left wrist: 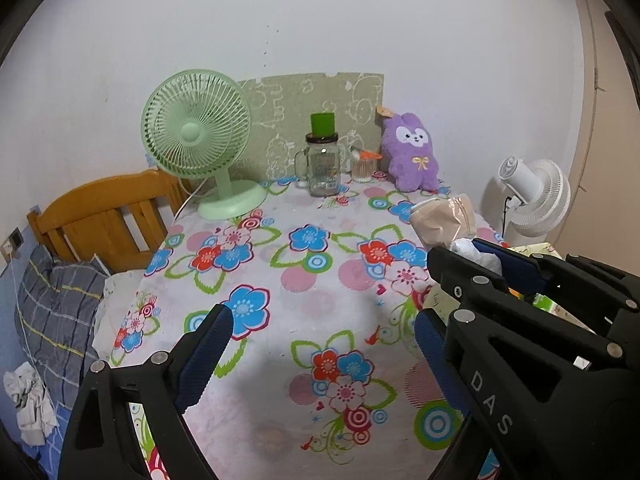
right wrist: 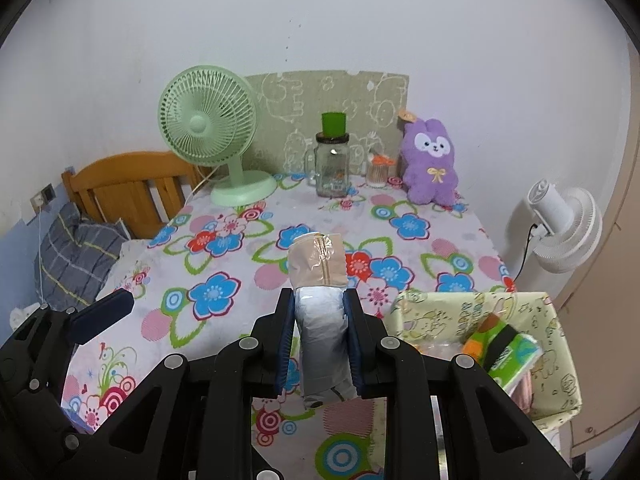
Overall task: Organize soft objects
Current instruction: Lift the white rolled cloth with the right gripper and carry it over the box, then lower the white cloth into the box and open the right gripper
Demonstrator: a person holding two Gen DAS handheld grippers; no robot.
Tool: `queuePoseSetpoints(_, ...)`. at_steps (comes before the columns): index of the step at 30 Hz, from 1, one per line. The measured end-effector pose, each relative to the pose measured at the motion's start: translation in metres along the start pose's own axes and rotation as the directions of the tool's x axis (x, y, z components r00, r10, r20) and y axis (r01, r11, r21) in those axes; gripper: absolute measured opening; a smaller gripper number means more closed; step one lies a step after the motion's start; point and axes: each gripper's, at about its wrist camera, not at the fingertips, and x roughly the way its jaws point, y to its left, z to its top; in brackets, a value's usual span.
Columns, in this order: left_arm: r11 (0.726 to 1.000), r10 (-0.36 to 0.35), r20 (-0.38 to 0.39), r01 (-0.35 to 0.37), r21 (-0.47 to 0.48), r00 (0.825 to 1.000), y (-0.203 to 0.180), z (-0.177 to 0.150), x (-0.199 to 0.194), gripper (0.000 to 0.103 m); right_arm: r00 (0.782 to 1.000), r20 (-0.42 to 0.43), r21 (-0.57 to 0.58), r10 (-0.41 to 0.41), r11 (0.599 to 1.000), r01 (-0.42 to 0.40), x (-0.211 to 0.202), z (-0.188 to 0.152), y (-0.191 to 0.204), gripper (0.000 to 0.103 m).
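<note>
The surface (right wrist: pixel 256 276) wore a white cloth patterned with blue, red and pink flowers and green leaves. The desk fan (right wrist: pixel 208 128) was pale mint green. The plush rabbit (right wrist: pixel 430 168) was purple with a white face and a yellow bow. The packet (right wrist: pixel 320 292) was beige above, silver-grey below. The fingers (right wrist: pixel 282 344) carried blue pads.

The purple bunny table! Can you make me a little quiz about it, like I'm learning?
1. True or false: the right gripper has its jaws shut on the plastic-wrapped packet.
2. Which stands beside the purple bunny? A) cotton-swab jar B) teapot C) shoe
3. Fill in: the green tissue pack sits in the yellow ____.

Key: 1 true. 2 A. 3 basket. Bonus: the left gripper is open, holding nothing.
</note>
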Motion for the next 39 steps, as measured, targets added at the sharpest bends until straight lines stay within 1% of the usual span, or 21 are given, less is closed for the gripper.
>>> queuePoseSetpoints(16,0.998,-0.044,0.026,0.043,0.037,0.999,-0.051,0.007,-0.010,0.093,0.999,0.039,0.026,-0.035,0.999,0.034,-0.025,-0.004,-0.045,0.026)
queuePoseSetpoints(31,0.994,-0.078,0.014,0.077,0.076,0.997,-0.104,0.014,0.000,0.093,0.996,0.043,0.073,-0.076,0.995,0.072,-0.028,-0.013,-0.101,0.026)
queuePoseSetpoints(39,0.989,-0.101,-0.010,0.101,0.104,0.995,-0.131,0.013,0.014,0.094,0.994,0.025,0.108,-0.105,0.989,0.101,-0.023,-0.021,-0.128,0.026)
